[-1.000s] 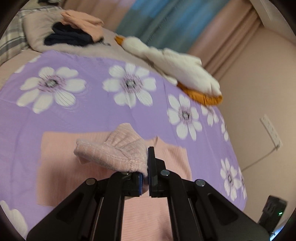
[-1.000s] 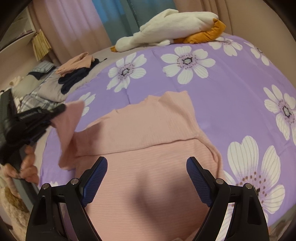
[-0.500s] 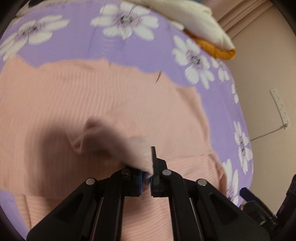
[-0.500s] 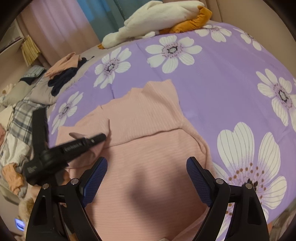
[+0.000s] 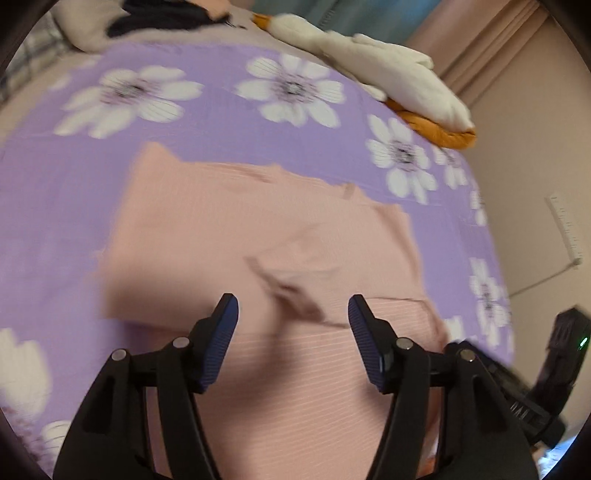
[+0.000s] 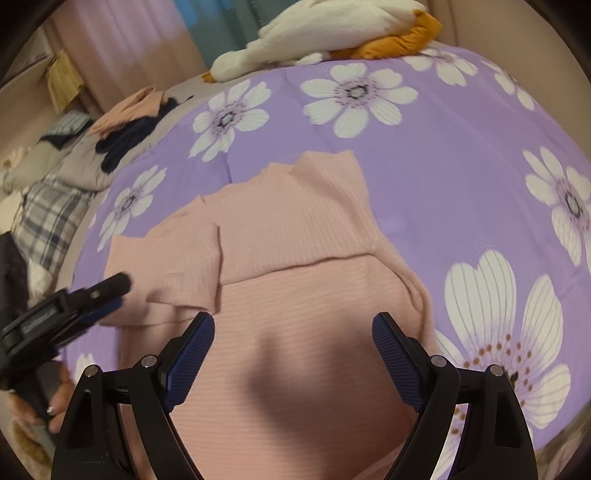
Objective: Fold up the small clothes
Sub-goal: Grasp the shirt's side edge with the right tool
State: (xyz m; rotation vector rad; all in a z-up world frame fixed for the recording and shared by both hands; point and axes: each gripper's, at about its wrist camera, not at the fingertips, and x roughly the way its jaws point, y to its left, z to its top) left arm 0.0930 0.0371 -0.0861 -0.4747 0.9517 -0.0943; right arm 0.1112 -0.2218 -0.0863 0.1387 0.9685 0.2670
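Sleeve [image 6: 184, 266] laid flat across pink top [image 6: 295, 332], left gripper [image 5: 291, 325] and right gripper [image 6: 293, 341] both spread wide and holding nothing, poised above for another fold.

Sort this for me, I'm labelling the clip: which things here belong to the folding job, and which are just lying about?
In the job:
pink ribbed top, sleeves folded in
left tongs, open
right tongs, open

Lying about:
plush goose
pile of dark and peach clothes
plaid cloth
floral purple bedspread
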